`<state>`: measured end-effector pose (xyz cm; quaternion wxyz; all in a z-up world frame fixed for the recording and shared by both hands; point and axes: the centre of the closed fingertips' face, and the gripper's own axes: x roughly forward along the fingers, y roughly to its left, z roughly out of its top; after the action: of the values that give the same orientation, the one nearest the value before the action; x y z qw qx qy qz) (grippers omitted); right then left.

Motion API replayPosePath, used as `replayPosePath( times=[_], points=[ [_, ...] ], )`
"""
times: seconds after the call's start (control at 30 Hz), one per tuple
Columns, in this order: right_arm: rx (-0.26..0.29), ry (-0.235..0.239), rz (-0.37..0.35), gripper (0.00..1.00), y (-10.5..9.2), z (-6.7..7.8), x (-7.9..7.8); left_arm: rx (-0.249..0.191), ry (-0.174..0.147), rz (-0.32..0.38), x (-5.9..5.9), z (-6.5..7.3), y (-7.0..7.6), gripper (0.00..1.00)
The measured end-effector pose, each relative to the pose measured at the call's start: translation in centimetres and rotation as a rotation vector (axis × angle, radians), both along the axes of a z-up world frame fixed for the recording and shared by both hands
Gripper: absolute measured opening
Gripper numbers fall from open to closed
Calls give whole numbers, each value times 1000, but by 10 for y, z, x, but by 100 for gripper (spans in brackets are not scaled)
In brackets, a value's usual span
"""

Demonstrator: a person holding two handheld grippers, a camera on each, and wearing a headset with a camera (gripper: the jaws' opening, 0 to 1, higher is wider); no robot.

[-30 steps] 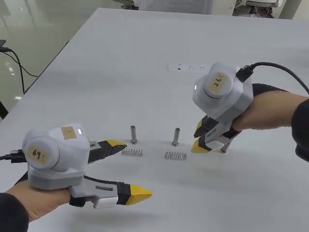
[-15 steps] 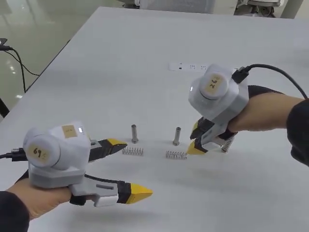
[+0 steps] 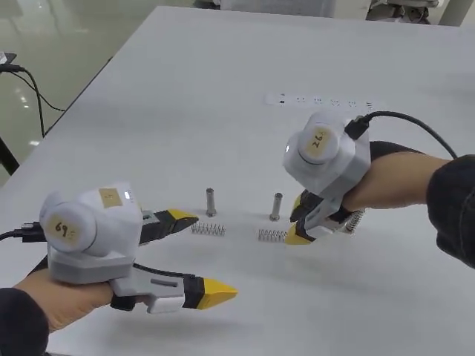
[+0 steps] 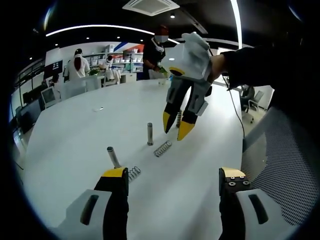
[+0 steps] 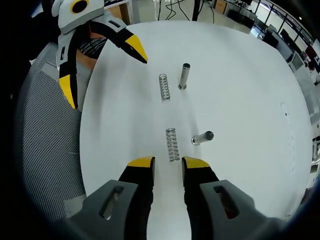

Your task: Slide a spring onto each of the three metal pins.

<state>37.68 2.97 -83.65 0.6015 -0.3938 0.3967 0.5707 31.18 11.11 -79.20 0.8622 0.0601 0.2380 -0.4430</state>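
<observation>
Left gripper point(image 3: 204, 256) is hovering nearest, jaws gaping wide and empty; two loose springs, left spring point(image 3: 208, 229) and right spring point(image 3: 272, 236), are lying before two bare upright pins, left pin point(image 3: 211, 202) and right pin point(image 3: 277, 207); right gripper point(image 3: 298, 221) is tilting down at the right spring's end, jaws slightly parted and empty, with a third spring point(image 3: 355, 220) standing upright just behind it.

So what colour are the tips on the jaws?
Yellow tips, clearest in the right gripper view.
</observation>
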Motion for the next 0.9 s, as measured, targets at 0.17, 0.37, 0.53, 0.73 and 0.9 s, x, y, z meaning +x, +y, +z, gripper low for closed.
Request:
replayPosePath(
  times=[0.17,0.37,0.53,0.73,0.9],
  points=[
    [-7,9,0,23,2,-7,1,0,2,-1,-1,-1,-1,72],
    [-27,8,17,23,1,-16,1,1,5,1,-1,-1,0,72],
    [-29,6,23,22,2,-20,4,1,7,3,-1,-2,1,72],
    [-34,5,30,21,4,-25,6,1,10,2,0,-2,1,72],
    [-44,9,37,19,4,-29,7,0,10,3,1,-2,2,72]
  ],
)
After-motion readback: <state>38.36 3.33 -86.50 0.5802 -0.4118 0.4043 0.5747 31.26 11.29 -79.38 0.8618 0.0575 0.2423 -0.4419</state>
